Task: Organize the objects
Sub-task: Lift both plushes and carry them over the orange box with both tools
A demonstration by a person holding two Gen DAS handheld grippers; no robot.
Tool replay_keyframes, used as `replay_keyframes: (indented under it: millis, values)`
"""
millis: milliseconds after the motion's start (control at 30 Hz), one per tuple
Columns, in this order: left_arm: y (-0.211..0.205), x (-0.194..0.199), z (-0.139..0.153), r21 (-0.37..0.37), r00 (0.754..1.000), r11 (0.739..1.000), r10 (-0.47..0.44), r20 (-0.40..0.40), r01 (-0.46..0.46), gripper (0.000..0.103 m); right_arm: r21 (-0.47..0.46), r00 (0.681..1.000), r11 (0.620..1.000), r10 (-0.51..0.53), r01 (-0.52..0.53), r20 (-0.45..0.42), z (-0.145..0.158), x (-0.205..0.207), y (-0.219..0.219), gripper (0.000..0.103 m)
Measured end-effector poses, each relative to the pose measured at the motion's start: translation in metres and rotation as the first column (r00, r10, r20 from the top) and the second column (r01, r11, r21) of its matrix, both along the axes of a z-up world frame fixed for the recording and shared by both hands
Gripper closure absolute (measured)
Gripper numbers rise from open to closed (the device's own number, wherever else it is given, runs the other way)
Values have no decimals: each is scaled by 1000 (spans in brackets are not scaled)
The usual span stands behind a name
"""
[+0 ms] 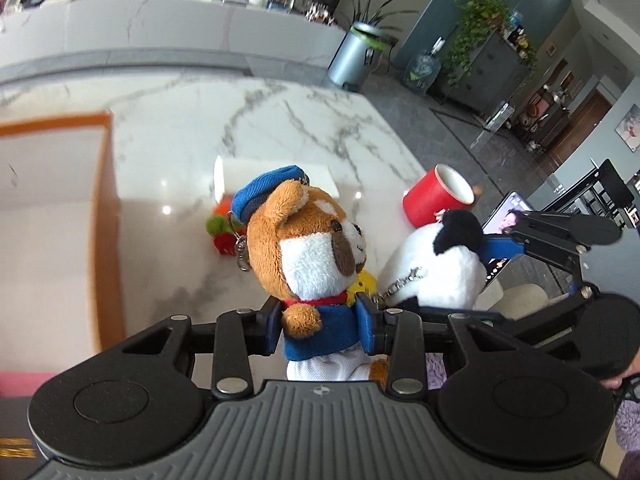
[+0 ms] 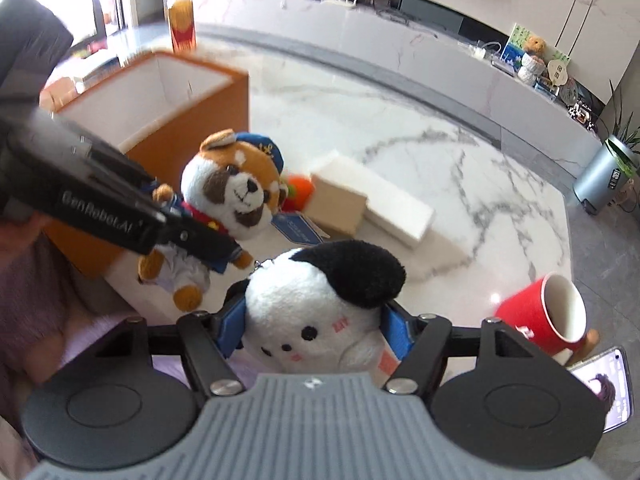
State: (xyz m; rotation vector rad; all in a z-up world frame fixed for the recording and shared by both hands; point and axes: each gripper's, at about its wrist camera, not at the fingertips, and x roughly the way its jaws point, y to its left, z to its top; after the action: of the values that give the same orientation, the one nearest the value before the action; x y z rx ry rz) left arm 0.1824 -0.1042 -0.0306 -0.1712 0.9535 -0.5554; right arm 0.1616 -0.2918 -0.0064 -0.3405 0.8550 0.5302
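Nearest the left wrist lens, the left gripper (image 1: 324,322) has its blue pads pressed in on the blue jacket of the sailor-capped plush dog (image 1: 308,240), which it holds clear of the table. In the right wrist view the right gripper (image 2: 316,332) is clamped the same way around the white plush with a black ear (image 2: 324,304), also lifted. The two toys hang just beside each other above the near edge of the table, with the orange-sided open box (image 2: 168,100) off to the left of both.

As for progress, I judge the task partly under way: both plush toys are in hand but neither is in the box yet, and what can be seen of the box's white interior looks empty. Left on the marble are the red cup (image 2: 540,316) lying on its side, a cardboard and white carton (image 2: 372,200), and a small orange, green and red toy (image 1: 224,224) half hidden behind the dog. A phone (image 2: 612,388) with a lit screen sits at the table's right corner.

The marble tabletop (image 1: 280,120) is glossy white with grey veins and bright reflections. Beyond it runs a long white counter with clutter, a metal bin with a plant, and a grey tiled floor
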Motion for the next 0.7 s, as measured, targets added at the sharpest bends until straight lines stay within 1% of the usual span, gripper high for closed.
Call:
replay_keyframes:
  millis: [100,200,300,367,433,567,667,700]
  values:
    - [31,-7,28,20,998,1000,-3,59,2,60,94,1000,996,-8,8,3,23,1,18,32]
    - [64,-10,50,67,995,998,5,97,-11,60,183,1000,983,-16,17,-6,43,6,41,32]
    - [97,-9,64,109,994,993,30,109,-42,60,238,999,971,-24,30,-28,57,13,71,32]
    - [114,-8,69,156,990,986,43,131,-63,60,273,999,962,-21,32,-42,64,20,92,32]
    - [130,-5,72,203,988,976,50,149,-80,60,318,997,947,-31,53,-73,68,28,113,32]
    - [150,10,66,271,991,959,51,123,-83,60,416,986,902,-59,119,-156,66,45,150,32]
    - [156,21,52,356,994,932,33,105,-69,60,456,966,866,-103,205,-237,52,62,174,32]
    - [162,24,48,380,995,923,23,95,-58,60,455,953,856,-130,247,-273,45,68,183,32]
